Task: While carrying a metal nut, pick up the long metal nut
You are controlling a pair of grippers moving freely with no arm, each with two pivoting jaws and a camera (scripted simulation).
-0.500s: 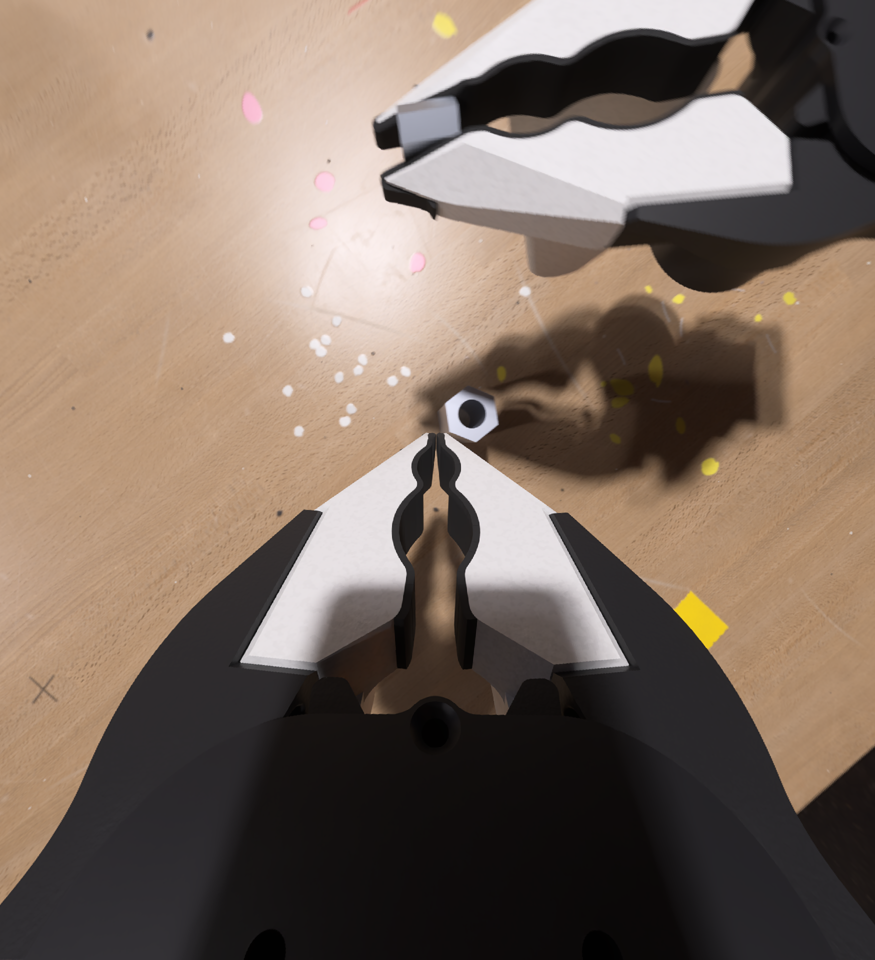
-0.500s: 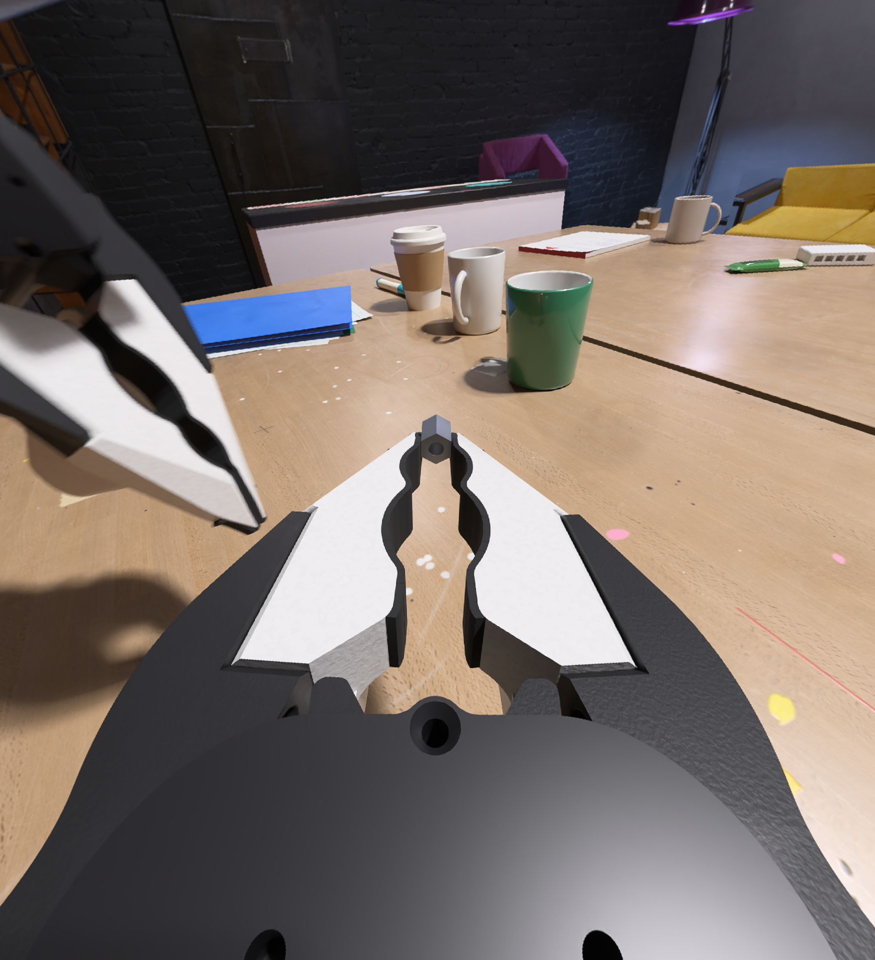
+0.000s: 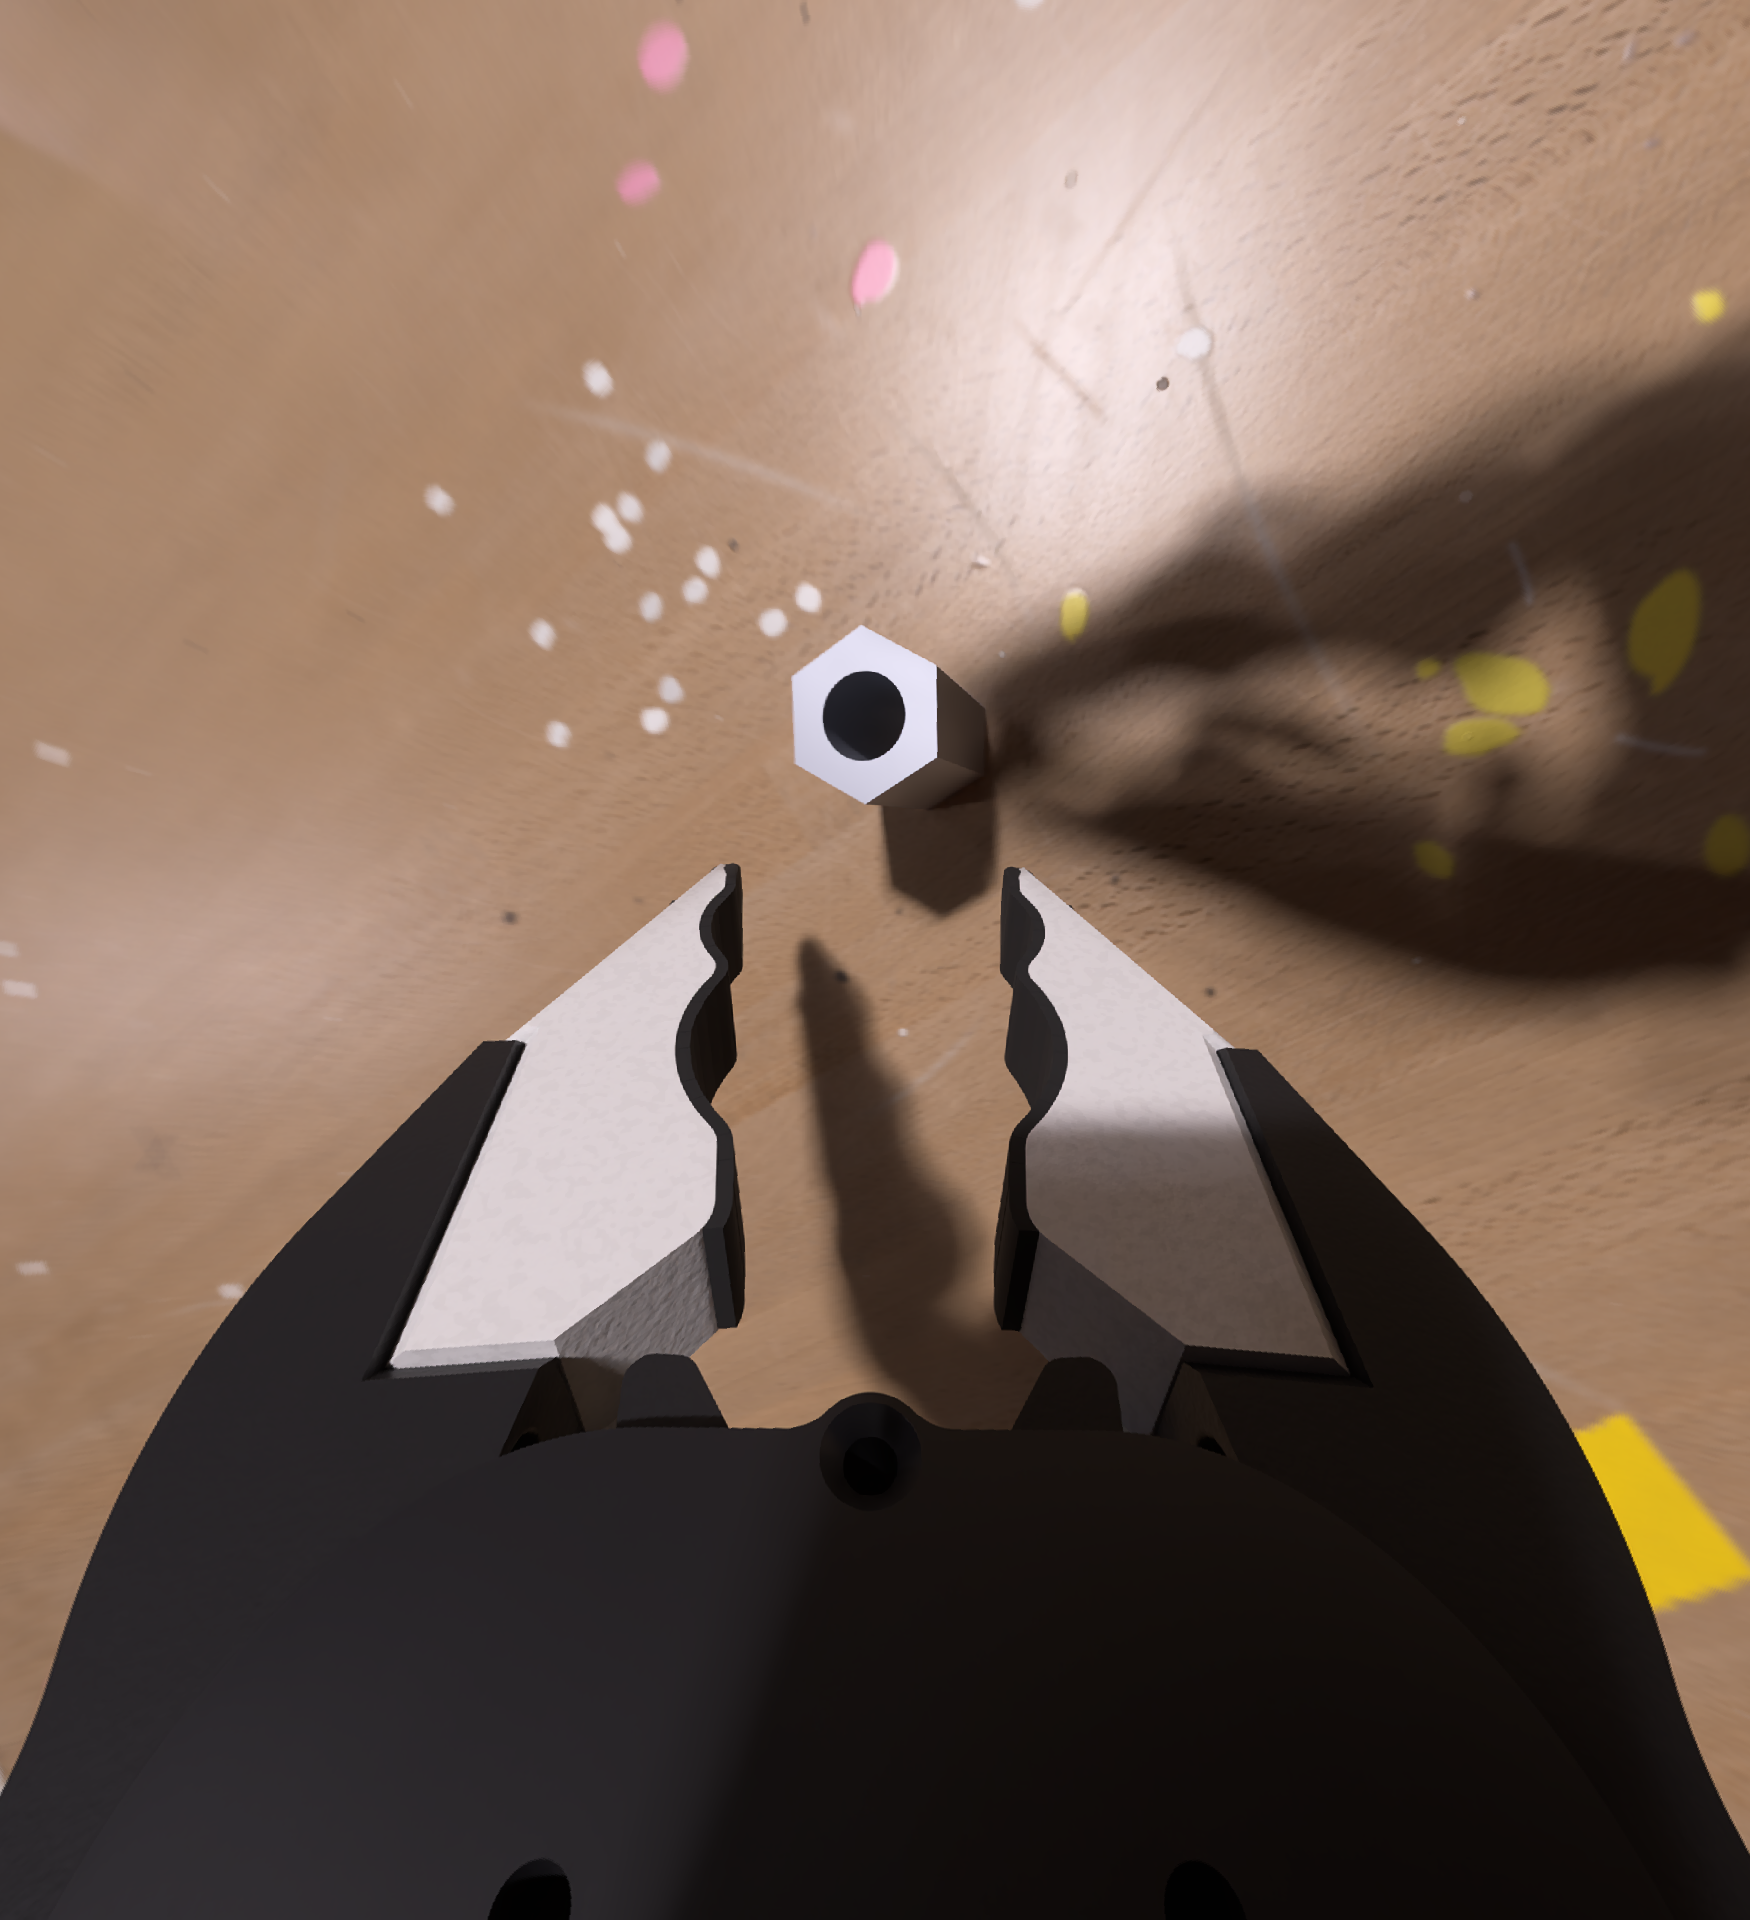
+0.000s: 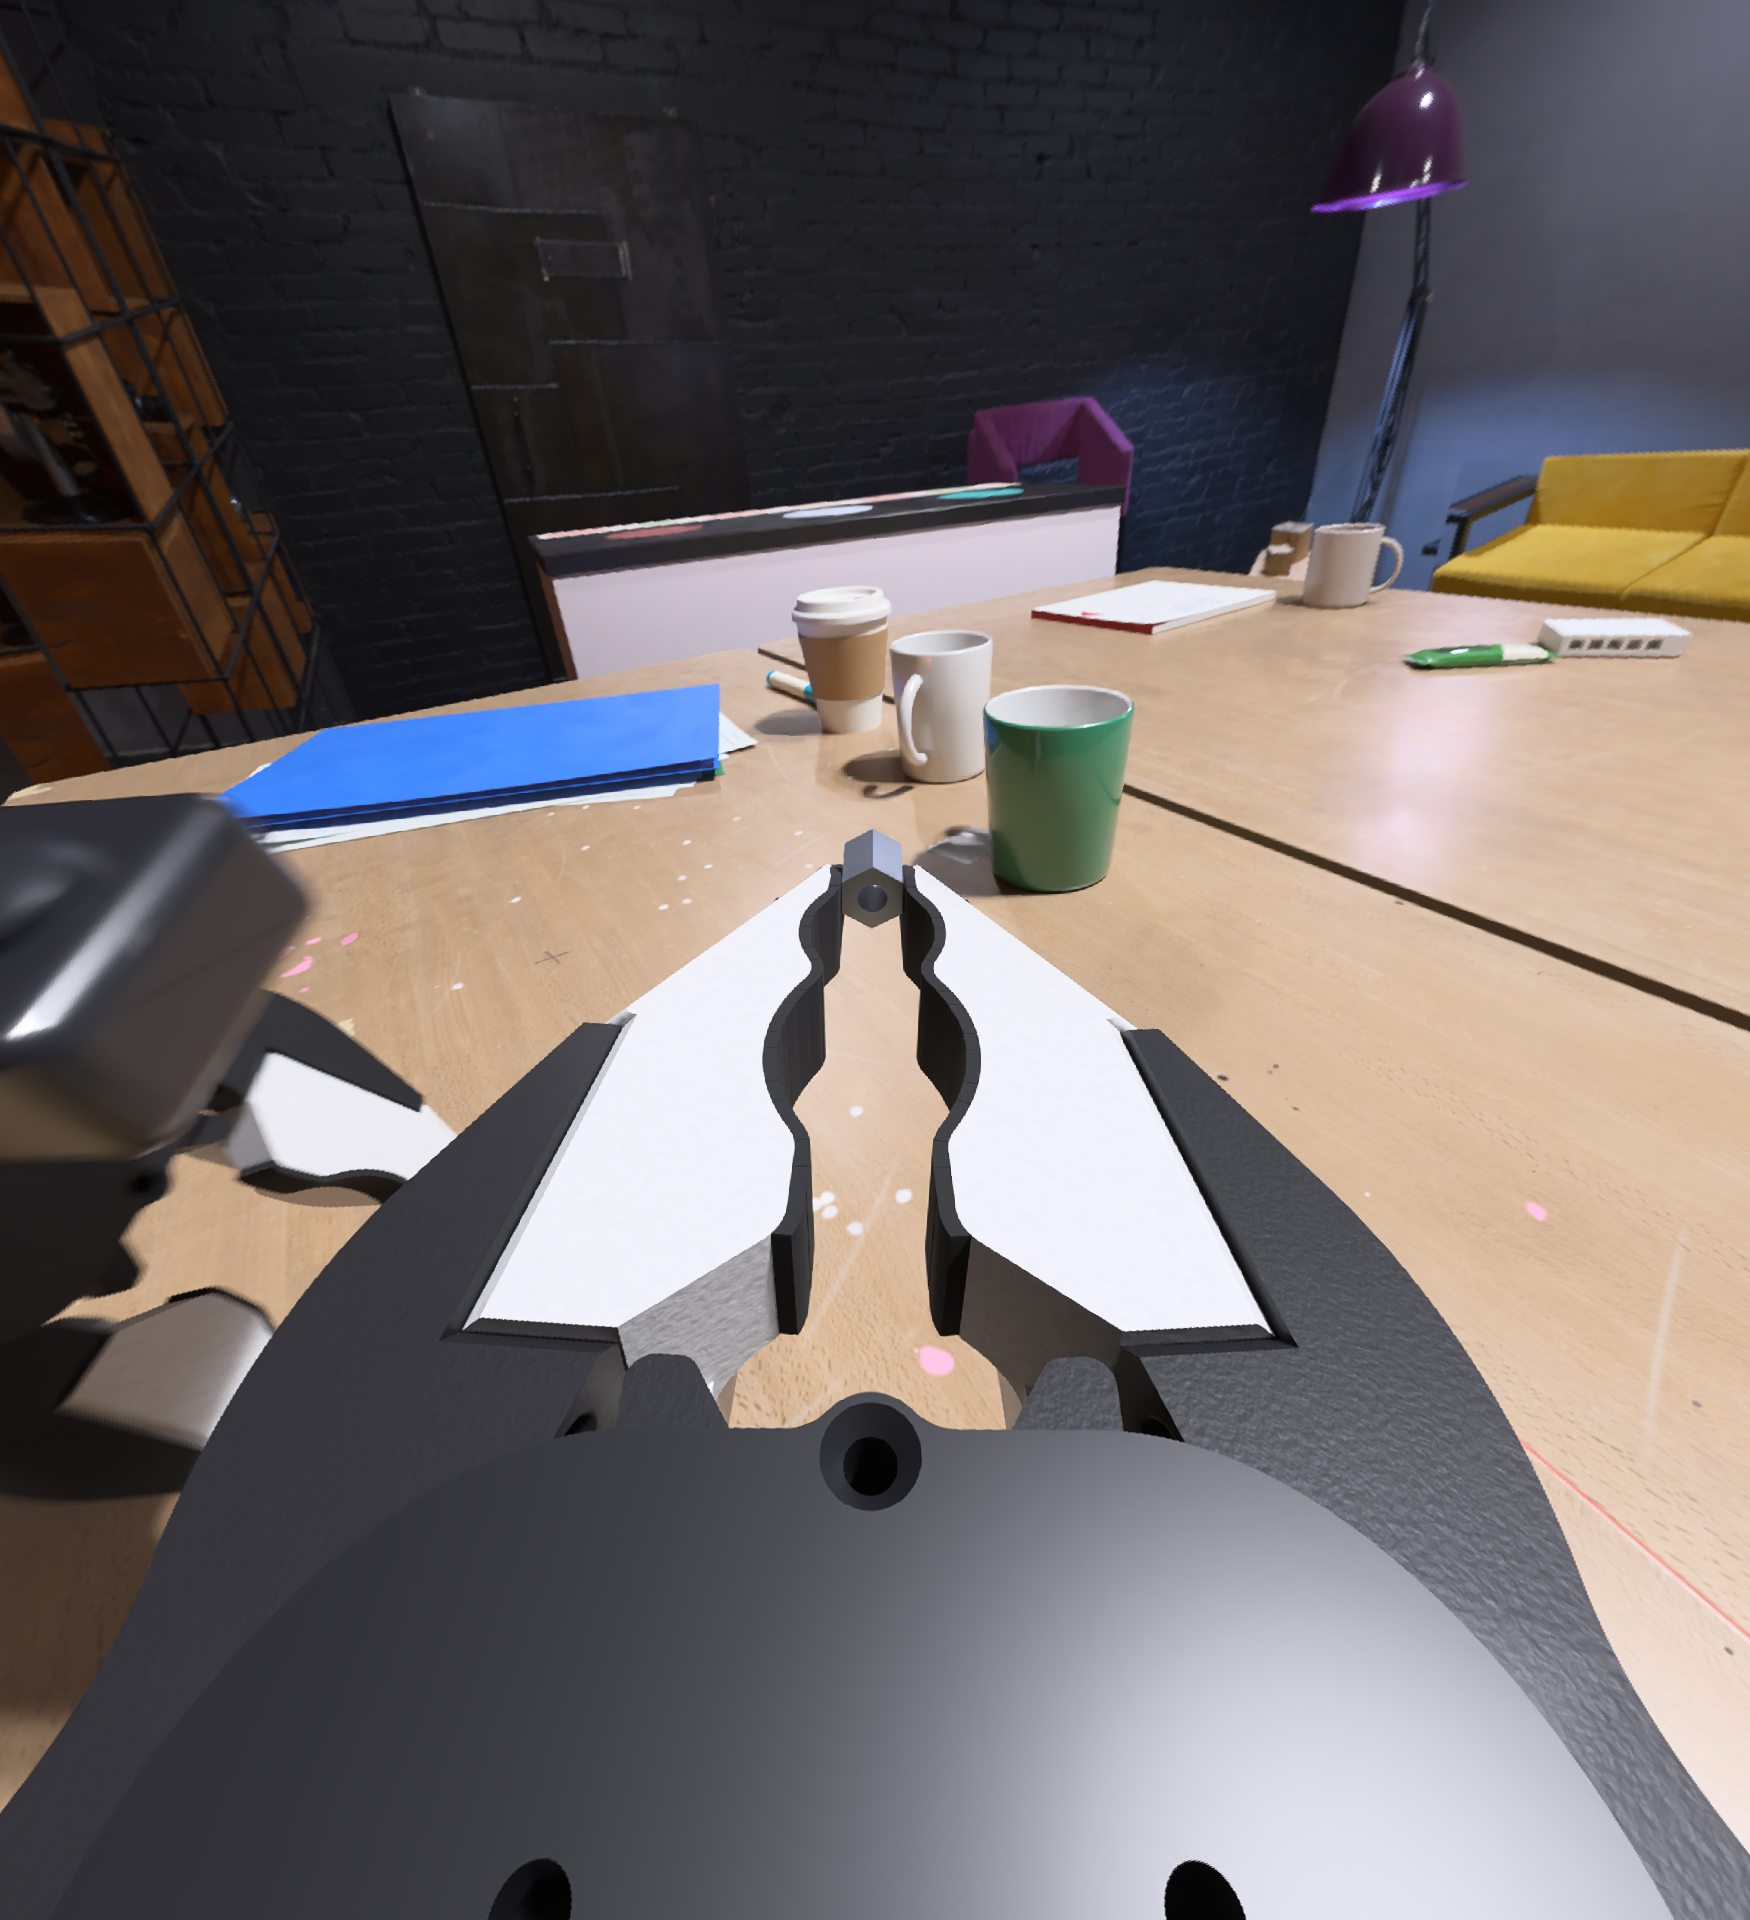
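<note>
Half a second ago the left gripper (image 3: 871, 873) had its tips pressed together just short of the long metal nut (image 3: 886, 717); now its fingers stand apart with bare bench showing between them, and the nut looms larger ahead of the tips, not yet between them. That nut stands on end on the wooden bench (image 3: 227, 727), its hexagonal top and dark bore facing the camera, amid white paint flecks, with pink spots farther off and yellow blotches to its right under a broad shadow. From the left wrist view the right gripper, earlier at the upper right, has gone out of sight, leaving only that shadow. The left gripper points steeply down at the bench top. The right gripper (image 4: 871, 896) is as it was, clamped on the small metal nut (image 4: 871, 883) at its very fingertips and held nearly level above the bench, looking toward the far edge where a green cup (image 4: 1056, 790), a white mug (image 4: 938, 704), a paper coffee cup (image 4: 843, 657) and a blue folder (image 4: 497, 753) sit. In this view the left gripper's dark body (image 4: 71, 1039) now fills the left side, lower and closer than before.
</note>
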